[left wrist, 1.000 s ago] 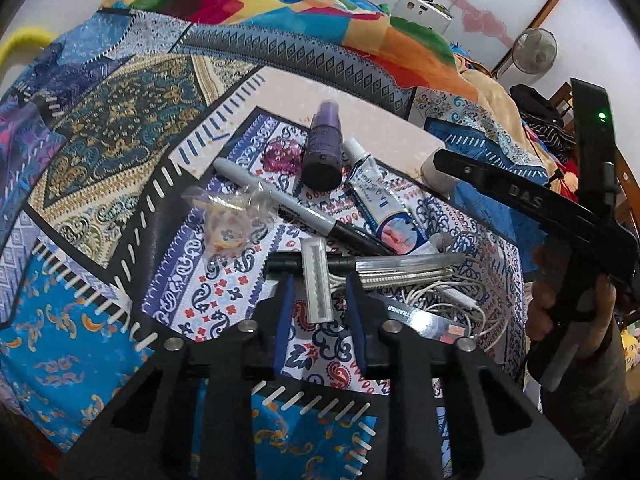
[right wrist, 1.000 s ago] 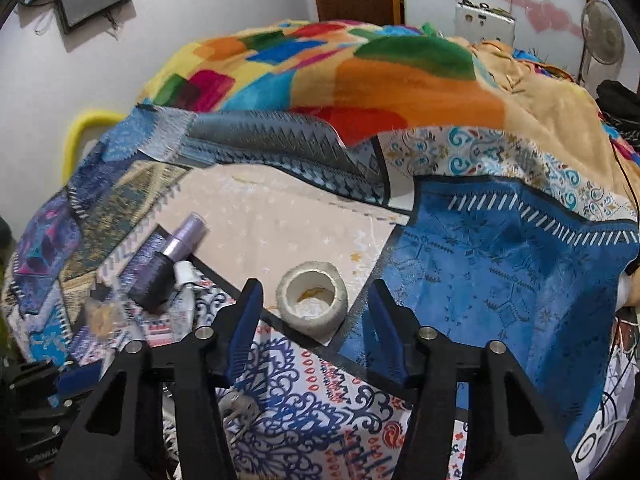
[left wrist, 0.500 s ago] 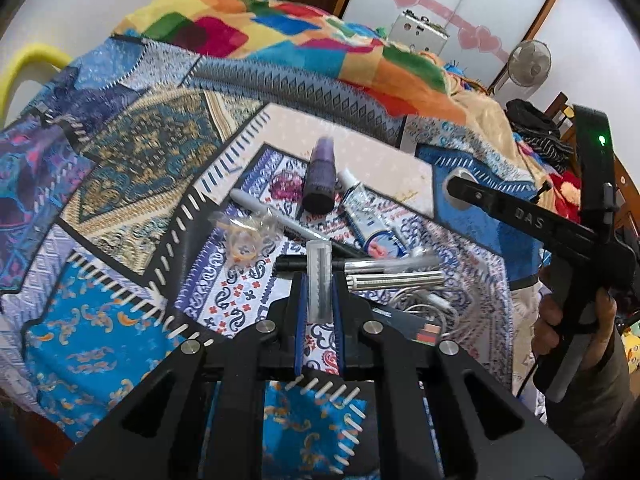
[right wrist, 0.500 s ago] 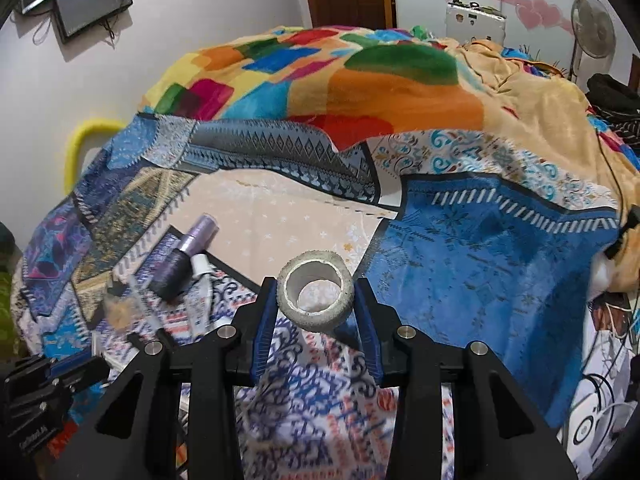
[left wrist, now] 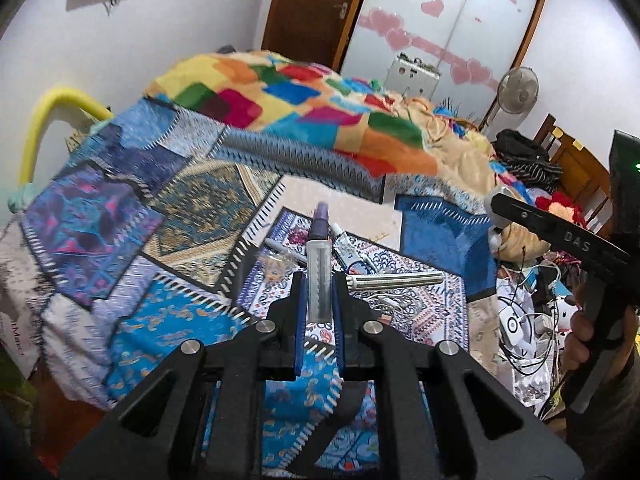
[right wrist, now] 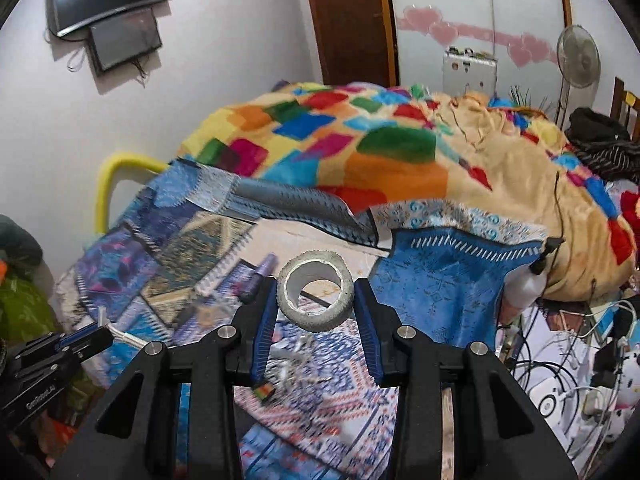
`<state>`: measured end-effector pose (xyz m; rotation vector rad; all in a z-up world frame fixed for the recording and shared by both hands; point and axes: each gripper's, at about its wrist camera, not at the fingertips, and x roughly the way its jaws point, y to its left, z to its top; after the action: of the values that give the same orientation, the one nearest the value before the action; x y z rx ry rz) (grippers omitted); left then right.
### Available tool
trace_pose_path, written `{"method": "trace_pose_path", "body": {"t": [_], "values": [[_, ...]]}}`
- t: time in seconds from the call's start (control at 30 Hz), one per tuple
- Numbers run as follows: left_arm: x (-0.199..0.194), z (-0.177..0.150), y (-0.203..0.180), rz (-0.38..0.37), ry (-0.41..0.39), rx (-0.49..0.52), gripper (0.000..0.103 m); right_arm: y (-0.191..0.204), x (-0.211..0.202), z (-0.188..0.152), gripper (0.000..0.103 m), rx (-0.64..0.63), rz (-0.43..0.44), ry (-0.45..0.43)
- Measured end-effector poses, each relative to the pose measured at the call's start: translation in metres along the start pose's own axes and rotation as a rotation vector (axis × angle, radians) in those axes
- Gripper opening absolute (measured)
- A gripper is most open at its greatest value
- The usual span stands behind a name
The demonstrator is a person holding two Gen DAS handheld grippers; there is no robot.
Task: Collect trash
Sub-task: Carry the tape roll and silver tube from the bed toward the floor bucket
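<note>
My left gripper [left wrist: 319, 286] is shut on a clear flat plastic strip [left wrist: 319, 276] and holds it upright above the bed. My right gripper [right wrist: 316, 292] is shut on a nearly used-up white tape roll [right wrist: 317, 295], lifted off the bed; it also shows at the right of the left wrist view [left wrist: 496, 204]. On the patterned cloth [left wrist: 416, 304] below lie a purple bottle [left wrist: 320, 222], a small white tube [left wrist: 348, 250], a white marker [left wrist: 280, 246], a crumpled clear wrapper [left wrist: 276, 266] and a silver ribbed stick [left wrist: 394, 280].
A colourful patchwork blanket [right wrist: 360, 148] is heaped at the back of the bed. A tangle of white cables and chargers [right wrist: 568, 364] lies at the right, by a white bottle [right wrist: 522, 284]. A yellow bed rail [left wrist: 48, 120] is at the left.
Both grippers closed and rose: the left took the clear strip off the cloth, the right took the tape roll off the bed. The views now look higher, across the room.
</note>
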<state>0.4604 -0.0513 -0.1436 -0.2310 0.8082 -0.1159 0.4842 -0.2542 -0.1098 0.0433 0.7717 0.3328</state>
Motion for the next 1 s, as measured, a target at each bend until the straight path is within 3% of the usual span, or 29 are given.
{"method": "trace_pose_path", "body": {"t": [0.57,1.0], "values": [[-0.183,-0.039,0.042,0.101,-0.183,-0.002,0.011,0.106,-0.133,-0.023,0.035,-0.118,0.106,-0.143],[-0.274,-0.092,0.115,0.191,-0.245,-0.054,0.011,0.2,-0.163,-0.066,0.035,-0.198,0.221,-0.135]]}}
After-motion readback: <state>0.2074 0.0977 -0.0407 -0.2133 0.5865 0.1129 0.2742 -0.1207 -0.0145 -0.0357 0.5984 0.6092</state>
